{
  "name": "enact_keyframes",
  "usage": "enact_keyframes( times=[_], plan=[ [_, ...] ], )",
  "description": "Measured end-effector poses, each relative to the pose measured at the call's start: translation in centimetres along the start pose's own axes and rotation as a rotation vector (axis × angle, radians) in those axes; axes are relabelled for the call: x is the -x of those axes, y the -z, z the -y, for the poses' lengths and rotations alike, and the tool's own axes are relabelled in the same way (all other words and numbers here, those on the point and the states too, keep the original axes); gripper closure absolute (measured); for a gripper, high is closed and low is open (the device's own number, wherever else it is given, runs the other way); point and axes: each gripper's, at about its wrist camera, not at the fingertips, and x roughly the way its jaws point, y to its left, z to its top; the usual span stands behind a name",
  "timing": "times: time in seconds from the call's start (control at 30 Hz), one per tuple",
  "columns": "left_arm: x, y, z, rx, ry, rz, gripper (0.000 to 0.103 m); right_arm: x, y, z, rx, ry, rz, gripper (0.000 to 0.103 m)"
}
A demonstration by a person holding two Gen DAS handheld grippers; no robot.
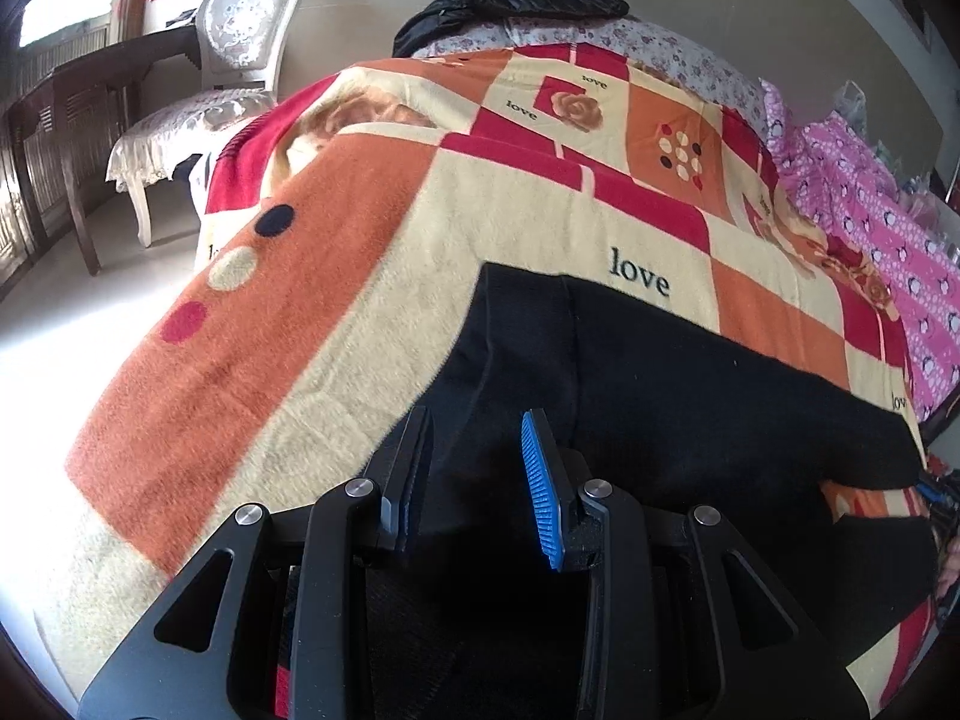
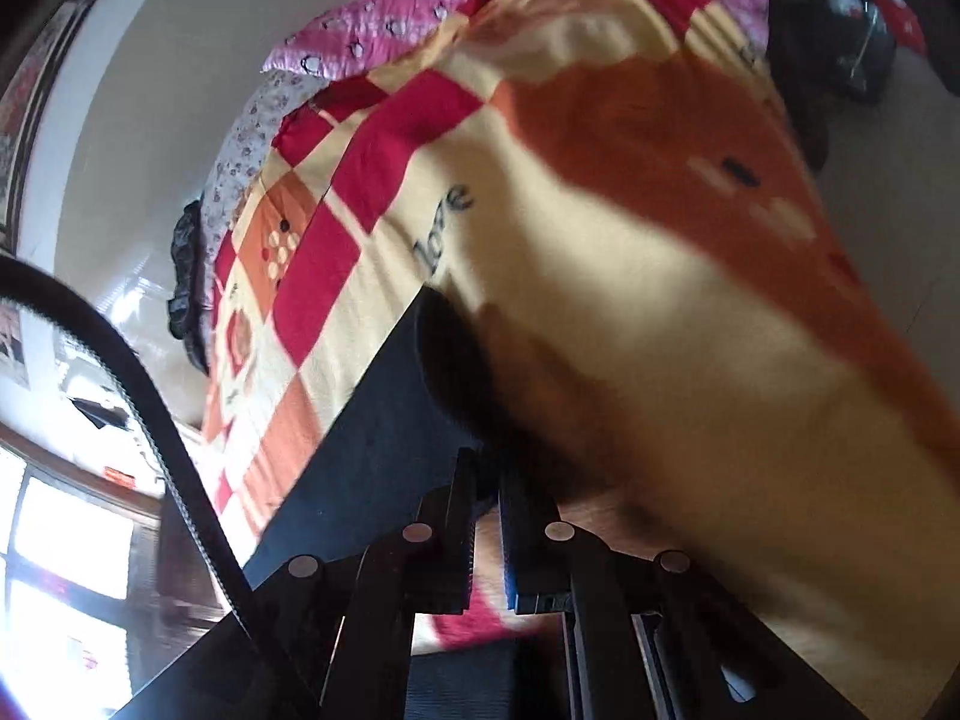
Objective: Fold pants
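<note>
Two grippers work a pair of black pants (image 1: 690,396) spread on a patterned blanket (image 1: 360,276) that covers a bed. From the left wrist, the left gripper (image 1: 477,474) sits low over the near edge of the pants, its blue-padded fingers (image 1: 540,492) part-way apart with dark cloth running between them; whether the pads actually press on that cloth cannot be told. The pants lie flat across the near right of the blanket, a straight far edge and a square far-left corner suggesting at least one fold is already made, though further folds look to remain. Far off, a dark garment (image 1: 510,0) lies at the head of the bed, pink bedding (image 1: 870,222) is bunched at the right, and a white chair (image 1: 240,60) stands at the left beside a dark desk (image 1: 90,90). From the right wrist, blurred by motion, the right gripper (image 2: 486,480) has its jaws drawn nearly together at a corner of the pants (image 2: 384,438); whether cloth is pinched between them is not clear. The pants run away to the left of this gripper, with bare blanket (image 2: 630,300) stretching far and right. No box, basket or other container shows in either view, so where the folded pants will go cannot be said.
</note>
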Motion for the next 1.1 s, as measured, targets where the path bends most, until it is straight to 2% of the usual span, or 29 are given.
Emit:
enact_keyframes(
  times=[0.1,0.17,0.2,0.23,0.33,0.37,0.4,0.47,0.53,0.6,0.7,0.9,1.0,1.07,1.1],
  plan=[
    [-0.4,-3.6,-1.6,0.078,0.026,-0.028,0.071,1.0,-0.3,0.5,0.092,0.045,0.07,0.092],
    [-1.7,-6.1,-2.1,0.099,0.067,-0.069,0.05,1.0,-0.1,1.3,0.06,0.003,0.085,0.088],
    [-2.7,-7.4,-2.3,0.101,0.093,-0.092,0.035,1.0,-0.1,1.7,0.043,-0.021,0.085,0.086],
    [-3.9,-8.5,-2.4,0.106,0.119,-0.117,0.032,1.0,-0.2,1.9,0.033,-0.039,0.083,0.084],
    [-8.5,-10.0,-2.4,0.077,0.186,-0.239,0.033,1.1,-0.3,2.4,0.008,-0.089,0.082,0.084],
    [-10.0,-9.8,-2.2,0.031,0.179,-0.272,0.033,1.3,-0.2,2.5,0.001,-0.105,0.084,0.084],
    [-11.1,-9.5,-1.7,-0.045,0.138,-0.284,0.033,1.4,-0.2,2.7,-0.008,-0.119,0.087,0.084],
    [-12.2,-8.7,-0.5,-0.221,0.045,-0.269,0.033,1.4,-0.2,2.7,-0.014,-0.134,0.087,0.084],
    [-11.8,-8.4,0.4,-0.324,0.054,-0.204,0.033,1.5,-0.3,2.7,-0.018,-0.14,0.088,0.084],
    [-10.7,-8.6,0.7,-0.357,0.136,-0.153,0.033,1.4,-0.3,2.5,-0.016,-0.141,0.085,0.084],
    [-10.2,-8.9,1.1,-0.389,0.222,-0.148,0.033,1.4,-0.3,2.5,-0.022,-0.147,0.087,0.083],
    [-12.3,-8.5,1.9,-0.478,0.275,-0.259,0.033,1.5,-0.3,2.8,-0.038,-0.169,0.091,0.083],
    [-12.8,-8.2,2.0,-0.502,0.299,-0.257,0.033,1.5,-0.3,2.8,-0.04,-0.171,0.091,0.083],
    [-12.7,-8.0,2.0,-0.5,0.306,-0.25,0.04,1.4,-0.3,2.9,-0.038,-0.17,0.091,0.083],
    [-12.6,-8.0,2.0,-0.497,0.303,-0.245,0.049,1.4,-0.3,2.9,-0.039,-0.169,0.091,0.083]
  ],
)
